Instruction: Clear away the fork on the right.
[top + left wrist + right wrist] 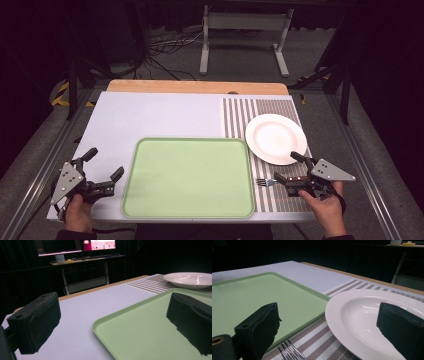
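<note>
A pale green tray [187,177] lies empty at the table's near middle. Right of it, a white plate [276,138] rests on a striped placemat [260,112]. A metal fork [264,182] lies on the placemat in front of the plate, tines toward the tray. My right gripper [289,167] hovers open over the fork's handle end. In the right gripper view the fork [289,350] shows low between the jaws, with the plate [362,315] ahead. My left gripper [104,164] is open and empty at the tray's left edge, and its view shows the tray [140,327].
A white mat [150,115] covers the table's left and far parts, with a wooden edge [197,86] behind it. Beyond the table stand a metal frame [245,30] and floor cables. Lit monitors [75,246] sit on a far desk.
</note>
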### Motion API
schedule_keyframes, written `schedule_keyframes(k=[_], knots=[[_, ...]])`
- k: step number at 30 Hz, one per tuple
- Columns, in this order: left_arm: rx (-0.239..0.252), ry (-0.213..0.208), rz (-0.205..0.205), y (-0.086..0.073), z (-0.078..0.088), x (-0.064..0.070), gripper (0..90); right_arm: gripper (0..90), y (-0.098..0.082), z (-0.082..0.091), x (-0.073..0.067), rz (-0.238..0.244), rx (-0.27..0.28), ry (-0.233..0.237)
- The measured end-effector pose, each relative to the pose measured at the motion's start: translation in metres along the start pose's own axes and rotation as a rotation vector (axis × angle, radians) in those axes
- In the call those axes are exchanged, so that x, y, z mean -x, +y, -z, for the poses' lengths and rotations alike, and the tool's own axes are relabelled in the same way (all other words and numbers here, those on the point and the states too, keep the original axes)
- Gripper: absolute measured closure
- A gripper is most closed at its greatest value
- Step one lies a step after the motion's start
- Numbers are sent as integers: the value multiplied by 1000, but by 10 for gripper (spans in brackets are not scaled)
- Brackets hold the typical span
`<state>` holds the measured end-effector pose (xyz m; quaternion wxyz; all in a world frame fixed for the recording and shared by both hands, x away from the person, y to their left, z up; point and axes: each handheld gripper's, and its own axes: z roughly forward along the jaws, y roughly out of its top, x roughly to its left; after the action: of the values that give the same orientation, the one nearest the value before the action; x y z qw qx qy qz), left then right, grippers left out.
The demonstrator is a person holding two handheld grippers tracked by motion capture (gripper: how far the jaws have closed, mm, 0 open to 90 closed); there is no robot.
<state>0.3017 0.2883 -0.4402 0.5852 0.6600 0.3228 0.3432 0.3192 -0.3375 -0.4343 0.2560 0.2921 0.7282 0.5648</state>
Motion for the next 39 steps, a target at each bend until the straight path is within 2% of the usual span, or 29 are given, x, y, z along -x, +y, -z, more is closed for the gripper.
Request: schedule_keyframes(k=[7,11,13,16,19,20,21,22,23,29,32,33,34,39], knots=[[-3,-1,-5,0,-1,0,0,31,12,-8,3,5,9,-6],[-7,0,-3,-1,0,0,0,13,13,-15,5,-6,6,10],[-6,3,-2,-1,0,0,0,32,15,-17,5,-16,-19,20],[-9,4,5,-1,-1,0,0,34,22,-18,6,25,-81,28],[-8,3,3,-1,-2,0,0,33,29,-19,7,41,-110,28],[-7,4,1,-1,-2,0,0,36,36,-20,8,63,-163,30],[-7,4,1,-1,-2,0,0,36,36,-20,8,63,-163,30],[-10,4,1,-1,-1,0,0,41,42,-22,8,88,-224,30],[-10,5,-1,-1,-1,0,0,48,45,-23,8,97,-250,36],[-11,8,2,-1,-1,0,0,83,61,-28,10,179,-372,56],[-9,11,6,-2,-2,0,1,87,67,-30,13,201,-447,77],[-9,11,6,-2,-2,0,0,87,67,-30,13,201,-447,77],[-10,11,6,-2,-2,-1,0,80,71,-32,14,215,-494,89],[-16,9,7,-2,-2,-1,0,77,79,-35,16,252,-559,96]])
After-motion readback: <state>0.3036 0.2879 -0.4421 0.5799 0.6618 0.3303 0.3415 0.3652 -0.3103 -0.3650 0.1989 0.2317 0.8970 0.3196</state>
